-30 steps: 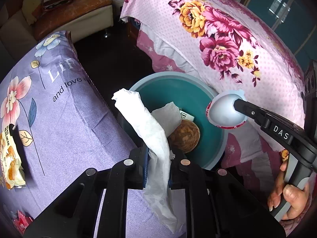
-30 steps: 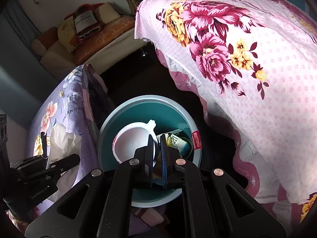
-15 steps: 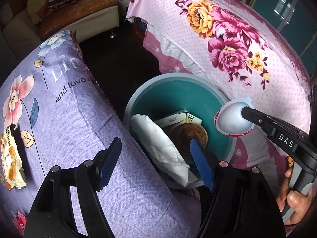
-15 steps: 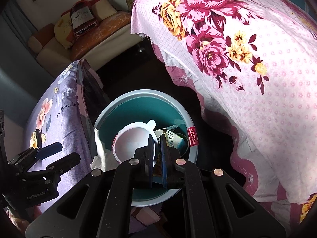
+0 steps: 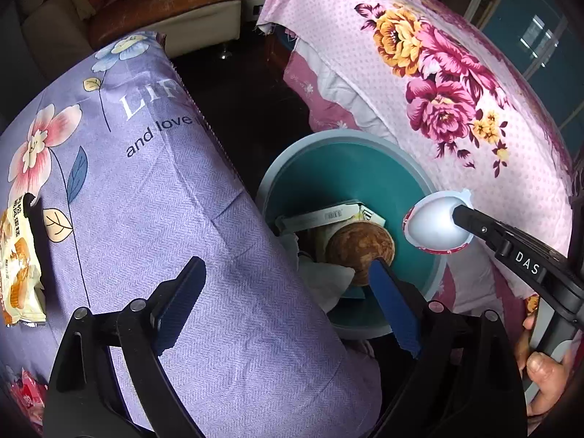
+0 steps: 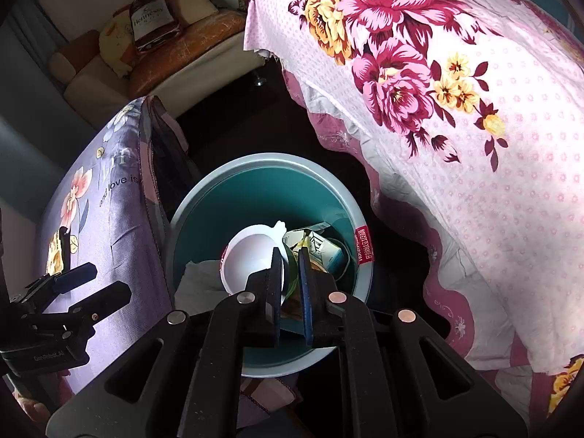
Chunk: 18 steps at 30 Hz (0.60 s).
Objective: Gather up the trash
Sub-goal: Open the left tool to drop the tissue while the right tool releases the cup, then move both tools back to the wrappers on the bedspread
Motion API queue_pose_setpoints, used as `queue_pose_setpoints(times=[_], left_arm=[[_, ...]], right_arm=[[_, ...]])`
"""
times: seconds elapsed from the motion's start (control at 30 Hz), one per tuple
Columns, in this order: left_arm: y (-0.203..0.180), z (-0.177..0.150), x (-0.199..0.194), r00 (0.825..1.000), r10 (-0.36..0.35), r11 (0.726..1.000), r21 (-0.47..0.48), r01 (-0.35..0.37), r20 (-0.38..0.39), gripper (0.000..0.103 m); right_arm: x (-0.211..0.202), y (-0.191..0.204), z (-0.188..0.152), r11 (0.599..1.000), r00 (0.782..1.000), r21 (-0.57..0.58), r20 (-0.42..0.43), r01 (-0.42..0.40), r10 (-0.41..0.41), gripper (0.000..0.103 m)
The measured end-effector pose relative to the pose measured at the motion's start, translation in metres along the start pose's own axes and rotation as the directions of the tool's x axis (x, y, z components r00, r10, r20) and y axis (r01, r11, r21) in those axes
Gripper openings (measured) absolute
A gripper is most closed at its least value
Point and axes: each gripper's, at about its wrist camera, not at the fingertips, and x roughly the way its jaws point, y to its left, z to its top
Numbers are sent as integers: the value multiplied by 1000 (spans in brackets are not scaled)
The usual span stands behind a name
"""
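Note:
A teal bin (image 5: 350,168) with a grey rim stands on the floor between two covered furniture pieces; it also shows in the right wrist view (image 6: 255,197). Inside lie a white tissue (image 5: 325,277), a brown round lid (image 5: 359,248) and a carton (image 5: 325,215). My left gripper (image 5: 288,292) is open and empty above the purple cover's edge beside the bin. My right gripper (image 6: 290,255) is shut on the rim of a white plastic cup (image 6: 248,259), holding it over the bin; the cup shows at the right in the left wrist view (image 5: 434,224).
A purple floral cover (image 5: 127,189) lies left of the bin, with a yellow snack wrapper (image 5: 18,262) and a red wrapper (image 5: 25,398) on it. A pink floral cover (image 5: 456,91) drapes to the right. A sofa (image 6: 164,54) stands behind.
My left gripper opened and let go of the white tissue, which fell into the bin. The left gripper drew back left over the purple cover. The right gripper kept holding the cup.

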Motion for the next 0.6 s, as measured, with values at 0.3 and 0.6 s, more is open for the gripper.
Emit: queue_pose_setpoints(times=[0.3, 0.6], left_arm=[[15, -4, -6, 1000, -27, 999, -30, 27, 2, 92], [39, -11, -23, 999, -25, 997, -69, 28, 36, 93]], right_arm=[[9, 13, -4, 999, 999, -22, -32, 24, -24, 46], [1, 28, -3, 999, 999, -32, -32, 31, -32, 67]])
